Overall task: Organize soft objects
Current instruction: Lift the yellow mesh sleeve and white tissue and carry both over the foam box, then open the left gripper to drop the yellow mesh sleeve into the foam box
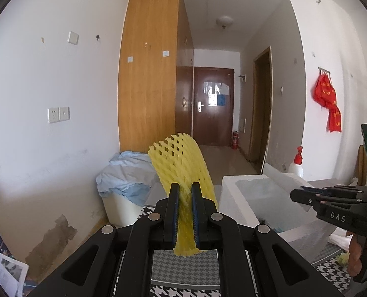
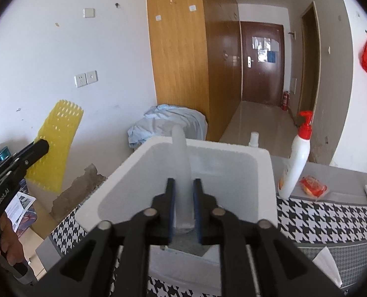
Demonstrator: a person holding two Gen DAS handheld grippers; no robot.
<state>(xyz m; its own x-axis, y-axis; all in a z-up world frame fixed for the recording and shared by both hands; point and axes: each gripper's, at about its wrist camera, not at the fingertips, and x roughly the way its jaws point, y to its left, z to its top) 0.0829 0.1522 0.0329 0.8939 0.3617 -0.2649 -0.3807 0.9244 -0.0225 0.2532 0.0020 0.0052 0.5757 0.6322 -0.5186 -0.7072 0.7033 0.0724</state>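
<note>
The left tool (image 1: 185, 193) pinches a yellow foam fruit net (image 1: 181, 165) between its blue-padded fingers (image 1: 174, 212), the mesh fanning upward. To the right, the right tool (image 1: 298, 194) reaches over a white foam box (image 1: 229, 198). Beneath lies a houndstooth cloth (image 1: 184, 264). Crumpled pale blue fabric (image 1: 126, 173) sits behind, left.

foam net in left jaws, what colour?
Yellow. The foam net shows best in the left wrist view, clamped in the left gripper.
</note>
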